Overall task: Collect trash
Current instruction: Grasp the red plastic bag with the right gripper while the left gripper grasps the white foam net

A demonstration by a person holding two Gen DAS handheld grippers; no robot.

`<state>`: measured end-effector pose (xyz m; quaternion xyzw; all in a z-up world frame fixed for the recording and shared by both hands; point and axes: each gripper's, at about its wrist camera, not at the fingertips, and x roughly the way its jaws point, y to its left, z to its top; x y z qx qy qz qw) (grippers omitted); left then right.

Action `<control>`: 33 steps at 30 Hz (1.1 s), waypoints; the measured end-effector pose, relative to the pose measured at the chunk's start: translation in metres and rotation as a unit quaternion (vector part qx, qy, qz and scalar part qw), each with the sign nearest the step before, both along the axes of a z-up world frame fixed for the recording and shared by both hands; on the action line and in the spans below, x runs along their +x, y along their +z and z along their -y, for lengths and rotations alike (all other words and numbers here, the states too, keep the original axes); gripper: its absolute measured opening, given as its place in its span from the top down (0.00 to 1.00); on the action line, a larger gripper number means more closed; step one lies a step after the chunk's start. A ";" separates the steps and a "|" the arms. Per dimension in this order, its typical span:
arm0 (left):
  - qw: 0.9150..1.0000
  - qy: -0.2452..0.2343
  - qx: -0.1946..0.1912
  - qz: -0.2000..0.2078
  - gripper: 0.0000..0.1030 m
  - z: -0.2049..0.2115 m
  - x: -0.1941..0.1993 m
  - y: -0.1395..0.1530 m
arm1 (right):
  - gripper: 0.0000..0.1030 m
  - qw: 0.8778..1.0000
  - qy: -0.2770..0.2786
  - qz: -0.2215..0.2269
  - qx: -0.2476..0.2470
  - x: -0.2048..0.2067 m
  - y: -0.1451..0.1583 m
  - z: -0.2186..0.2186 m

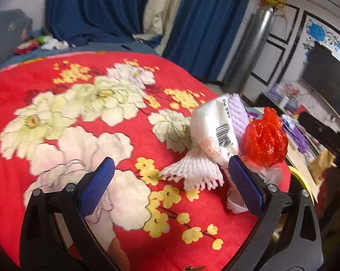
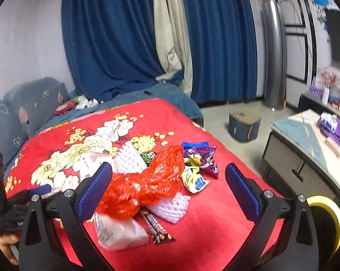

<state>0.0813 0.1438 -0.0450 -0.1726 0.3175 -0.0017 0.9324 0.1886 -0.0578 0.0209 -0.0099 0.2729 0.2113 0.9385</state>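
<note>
Trash lies piled on a red flowered blanket [image 2: 215,214]. A crumpled red plastic bag [image 2: 145,185] sits between the fingers of my right gripper [image 2: 168,187], which stands open around it. Under it lie a white foam net [image 2: 172,207], a chocolate bar wrapper [image 2: 157,228] and a white plastic packet [image 2: 120,230]. Purple and blue snack wrappers [image 2: 204,155] lie just beyond. In the left wrist view my left gripper [image 1: 170,180] is open, with a white foam fruit net [image 1: 192,171] between its fingers, a white barcode bag [image 1: 215,126] and the red bag [image 1: 263,141] behind.
Blue curtains [image 2: 115,33] hang behind the bed. A low cabinet [image 2: 305,149] stands to the right, a small dark stool [image 2: 244,124] on the floor. A yellow tape roll [image 2: 328,219] is at the right edge. Pillows [image 2: 32,103] lie far left.
</note>
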 end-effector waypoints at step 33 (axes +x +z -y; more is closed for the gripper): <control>0.999 -0.021 -0.038 0.027 0.94 -0.011 -0.021 0.012 | 0.90 0.996 0.047 -0.040 0.067 0.001 -0.009 0.003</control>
